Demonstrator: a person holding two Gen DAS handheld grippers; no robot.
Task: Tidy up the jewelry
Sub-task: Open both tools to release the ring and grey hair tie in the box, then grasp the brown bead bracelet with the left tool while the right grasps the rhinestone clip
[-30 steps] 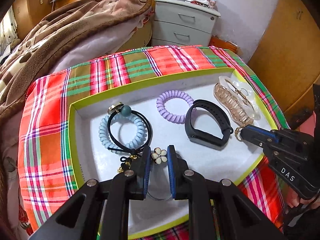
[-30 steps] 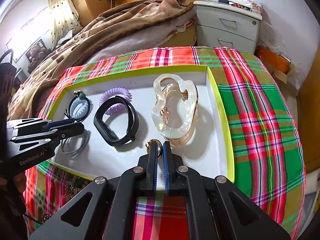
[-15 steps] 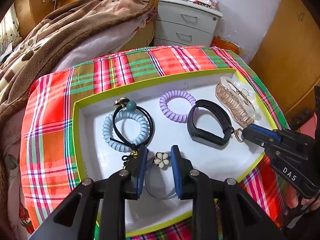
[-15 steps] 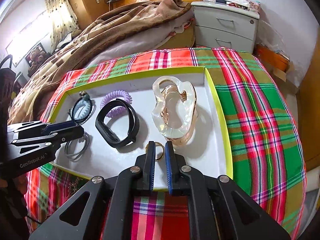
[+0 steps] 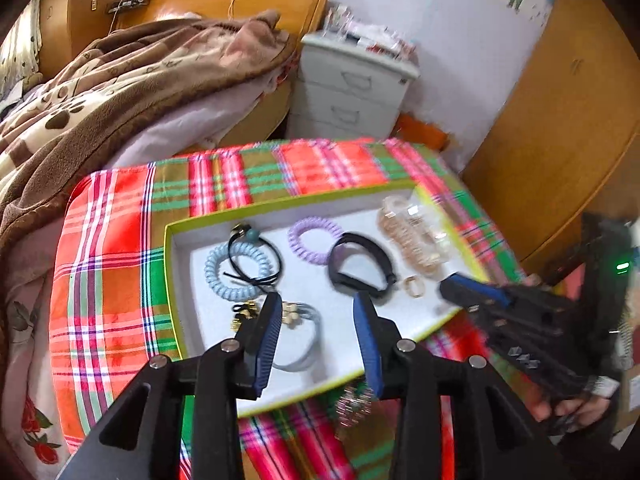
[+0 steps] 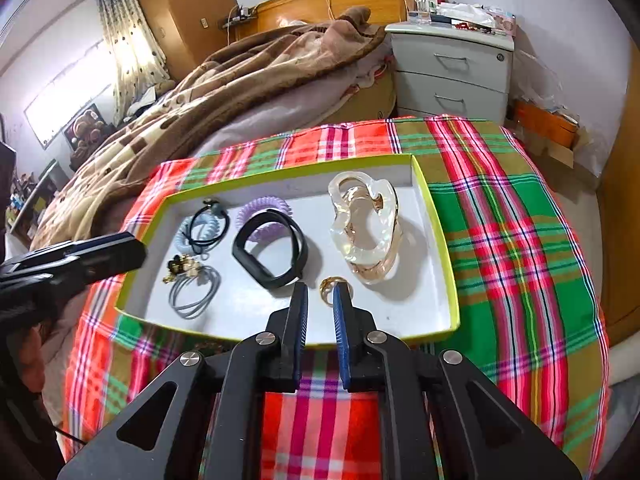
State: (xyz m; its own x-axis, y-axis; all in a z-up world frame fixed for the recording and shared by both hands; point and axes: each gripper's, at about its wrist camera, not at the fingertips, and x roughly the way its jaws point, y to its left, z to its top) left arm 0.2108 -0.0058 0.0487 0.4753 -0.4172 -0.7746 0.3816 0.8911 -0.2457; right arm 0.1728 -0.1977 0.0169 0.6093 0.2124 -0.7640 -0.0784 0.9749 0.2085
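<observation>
A white tray with a lime rim [image 5: 172, 276] [image 6: 438, 224] lies on a plaid cloth. In it are a grey flower hair tie [image 5: 304, 332] [image 6: 194, 286], a light blue coil tie with a black tie [image 5: 236, 268] [image 6: 200, 228], a purple coil tie [image 5: 314, 240] [image 6: 260, 208], a black wristband [image 5: 360, 266] [image 6: 272, 252], a clear hair claw [image 5: 412, 236] [image 6: 364, 224] and a gold ring [image 5: 414, 286] [image 6: 332, 286]. My left gripper [image 5: 316, 308] is open and empty above the grey tie. My right gripper [image 6: 320, 294] is open, just behind the ring.
The plaid cloth [image 6: 512, 240] covers a round table. A small metal chain piece [image 5: 354, 404] lies on the cloth at the tray's near edge. A bed with a brown blanket [image 6: 240, 80] and a grey nightstand [image 6: 452, 72] stand behind.
My left gripper opened, let go of the flower hair tie and pulled back and up. My right gripper opened, released the gold ring in the tray and drew back.
</observation>
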